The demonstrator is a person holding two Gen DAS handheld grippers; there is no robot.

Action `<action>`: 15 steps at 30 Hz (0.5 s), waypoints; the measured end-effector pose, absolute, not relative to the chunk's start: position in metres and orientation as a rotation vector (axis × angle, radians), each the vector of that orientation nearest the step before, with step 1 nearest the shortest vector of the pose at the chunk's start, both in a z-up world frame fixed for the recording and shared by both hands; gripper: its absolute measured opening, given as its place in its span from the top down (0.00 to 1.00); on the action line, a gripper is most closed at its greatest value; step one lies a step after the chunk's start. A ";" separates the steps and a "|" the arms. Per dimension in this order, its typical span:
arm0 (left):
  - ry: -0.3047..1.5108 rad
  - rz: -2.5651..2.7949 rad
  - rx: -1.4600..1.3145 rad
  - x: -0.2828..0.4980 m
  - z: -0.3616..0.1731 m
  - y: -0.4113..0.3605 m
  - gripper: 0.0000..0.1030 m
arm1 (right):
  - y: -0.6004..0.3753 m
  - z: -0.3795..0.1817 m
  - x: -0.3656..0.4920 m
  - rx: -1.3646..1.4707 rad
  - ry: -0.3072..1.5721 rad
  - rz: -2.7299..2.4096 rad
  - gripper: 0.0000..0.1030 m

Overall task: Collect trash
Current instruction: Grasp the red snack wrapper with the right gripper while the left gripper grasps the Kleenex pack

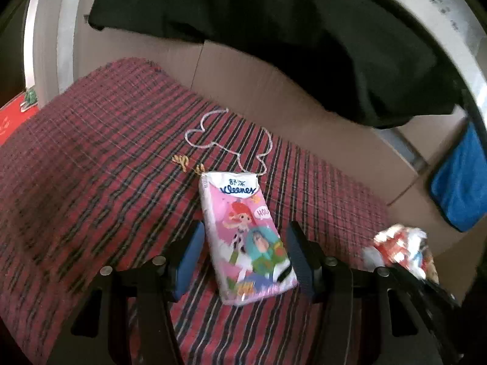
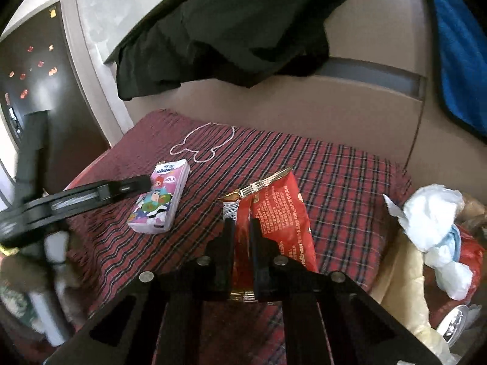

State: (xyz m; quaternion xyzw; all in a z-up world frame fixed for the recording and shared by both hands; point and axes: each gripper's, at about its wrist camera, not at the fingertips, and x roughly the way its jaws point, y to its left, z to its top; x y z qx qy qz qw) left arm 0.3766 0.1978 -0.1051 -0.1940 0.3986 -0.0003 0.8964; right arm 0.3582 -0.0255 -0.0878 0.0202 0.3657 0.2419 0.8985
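Right gripper (image 2: pixel 242 231) pinches glossy wrapper (image 2: pixel 280 213)

Blue cloth (image 2: pixel 456 48) cut off rightward

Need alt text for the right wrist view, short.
Right tongs shut on a red snack wrapper above a red plaid cloth. To the left, the open left tongs reach a pink Kleenex tissue pack; crumpled white tissue sits at right.

Our left gripper (image 1: pixel 243 258) low in the frame's centre, fingers (image 1: pixel 190 255) spread wide apart, our right gripper (image 2: pixel 242 252) at lower centre, fingers (image 2: pixel 226 252) pinched nearly together on a red wrapper (image 2: pixel 283 213)
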 end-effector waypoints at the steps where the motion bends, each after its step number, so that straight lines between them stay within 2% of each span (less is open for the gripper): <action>1: 0.839 0.011 -0.408 0.381 -0.108 0.195 0.45 | -0.031 -0.088 0.356 0.048 0.756 0.504 0.92; 9: 0.867 0.076 -0.460 0.386 -0.122 0.192 0.46 | -0.049 -0.092 0.349 0.075 0.761 0.505 0.92; 10: 0.873 0.084 -0.470 0.386 -0.122 0.192 0.48 | -0.049 -0.093 0.348 0.080 0.761 0.505 0.92; 12: 0.880 0.088 -0.481 0.384 -0.120 0.193 0.57 | -0.048 -0.093 0.346 0.086 0.762 0.509 0.92; 15: 0.867 0.085 -0.441 0.378 -0.114 0.189 0.62 | -0.047 -0.090 0.341 0.081 0.753 0.514 0.92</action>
